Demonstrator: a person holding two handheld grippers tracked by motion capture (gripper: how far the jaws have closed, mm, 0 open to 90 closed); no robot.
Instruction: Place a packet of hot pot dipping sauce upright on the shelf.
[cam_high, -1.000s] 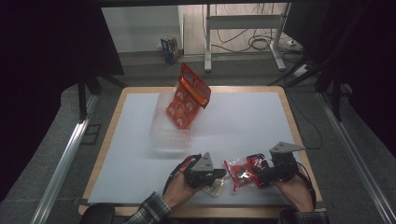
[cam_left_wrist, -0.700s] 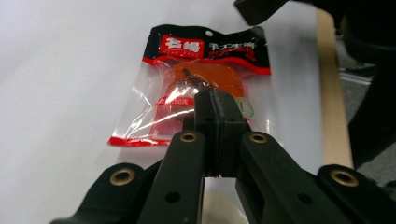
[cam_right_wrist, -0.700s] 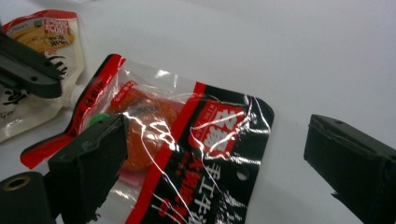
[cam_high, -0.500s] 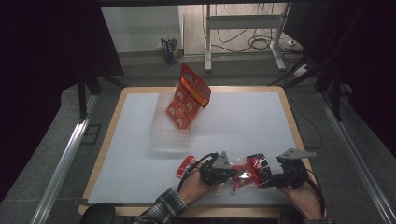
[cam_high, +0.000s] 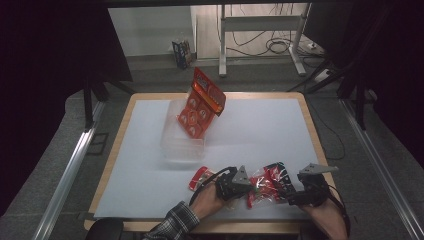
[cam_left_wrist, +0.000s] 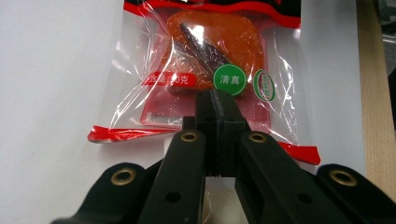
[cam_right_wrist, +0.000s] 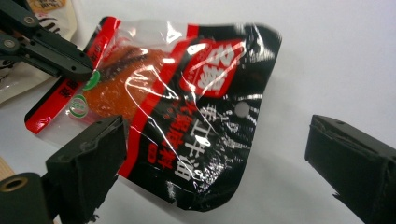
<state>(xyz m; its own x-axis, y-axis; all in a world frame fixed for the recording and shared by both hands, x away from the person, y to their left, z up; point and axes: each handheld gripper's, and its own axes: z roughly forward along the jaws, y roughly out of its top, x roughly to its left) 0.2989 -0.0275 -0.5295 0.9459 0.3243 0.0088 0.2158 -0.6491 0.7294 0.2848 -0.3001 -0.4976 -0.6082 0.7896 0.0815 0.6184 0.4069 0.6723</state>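
snack packet (cam_high: 266, 183) flat on white surface (cam_high: 260, 135), near front edge, between both grippers. left gripper (cam_high: 239, 183) jaws clenched on packet's bottom seam. right gripper (cam_high: 294, 190) jaws released, straddling packet's top end, not yet gripping. clear bin (cam_high: 183, 142) holds 1 orange pack (cam_high: 200, 102); likely this packet's transfer not begun.

snack pouch (cam_right_wrist: 187, 112): glossy crinkled plastic film (part clear) | table (cam_high: 260, 95): wood rim, matt white top
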